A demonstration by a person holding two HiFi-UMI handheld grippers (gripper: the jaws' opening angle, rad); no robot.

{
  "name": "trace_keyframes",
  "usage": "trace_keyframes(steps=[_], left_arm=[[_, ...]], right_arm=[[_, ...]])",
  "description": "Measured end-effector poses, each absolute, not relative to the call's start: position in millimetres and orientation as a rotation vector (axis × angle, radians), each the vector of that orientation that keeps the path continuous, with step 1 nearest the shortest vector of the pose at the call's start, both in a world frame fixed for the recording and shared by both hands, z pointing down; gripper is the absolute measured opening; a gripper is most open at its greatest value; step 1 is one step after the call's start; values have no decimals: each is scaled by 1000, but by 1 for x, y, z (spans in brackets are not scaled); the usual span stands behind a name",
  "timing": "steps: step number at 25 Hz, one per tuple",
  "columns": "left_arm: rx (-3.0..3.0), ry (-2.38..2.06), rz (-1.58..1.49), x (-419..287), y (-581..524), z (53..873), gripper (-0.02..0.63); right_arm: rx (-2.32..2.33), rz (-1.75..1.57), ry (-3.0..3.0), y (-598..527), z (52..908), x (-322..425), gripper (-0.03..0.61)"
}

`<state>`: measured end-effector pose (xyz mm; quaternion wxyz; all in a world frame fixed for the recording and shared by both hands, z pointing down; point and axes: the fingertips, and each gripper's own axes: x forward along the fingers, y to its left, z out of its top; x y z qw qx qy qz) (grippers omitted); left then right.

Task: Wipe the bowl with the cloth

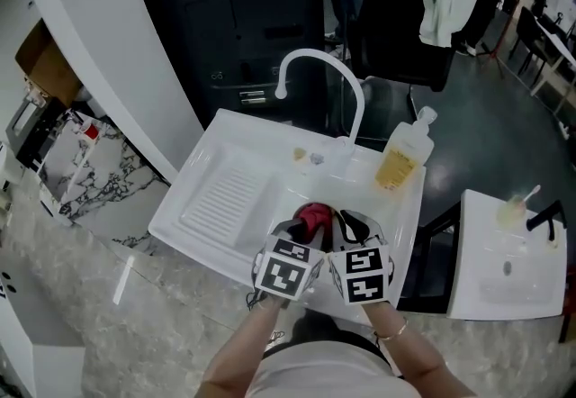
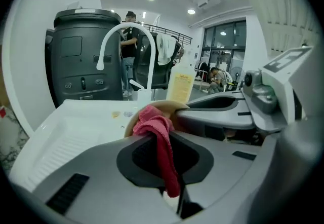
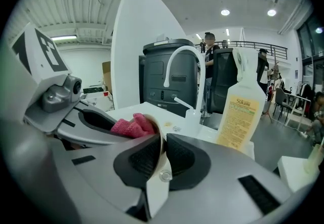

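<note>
Left gripper view: cloth [image 2: 153, 122] between tool's [image 2: 169, 143] jaws

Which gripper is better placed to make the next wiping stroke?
Left: the left gripper clamps the red cloth against the bowl, while the right gripper only grips the bowl's rim.

The yellow bottle [image 3: 243, 116] bears the brand "Suk".

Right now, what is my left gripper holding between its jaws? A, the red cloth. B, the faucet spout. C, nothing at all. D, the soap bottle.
A: in the left gripper view the left gripper is shut on the red cloth, which hangs down between its pads, while the bowl has its rim between the right gripper's jaws.
</note>
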<state>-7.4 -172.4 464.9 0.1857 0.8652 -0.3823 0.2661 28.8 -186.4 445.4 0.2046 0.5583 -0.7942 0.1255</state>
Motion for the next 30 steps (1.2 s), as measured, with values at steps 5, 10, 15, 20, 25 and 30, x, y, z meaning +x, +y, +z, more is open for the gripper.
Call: trace_keyframes(steps=[5,10,15,20,25,30], left_arm=[[2422,-1154,786,-29,-172,469,43],[2368,-1230,751,-60,-171,467,43],[2301,-1304,726,-95,-170,467,43],[2260,-1351,579,-119,-171,444,43],[2350,-1120,392,-75,-167,418,43],[2339,-950,474,-37,-160,443,43]], right_arm=[[1557,361,-2190,-191,457,28,29],[1562,386,-2170,-197,464,29,28],[1568,437,-2168,-200,469,31,24],[1558,466,-2164,-203,474,27,20],[1514,491,-2211,-202,472,6,17],[1501,500,-2256,-199,461,-6,20]])
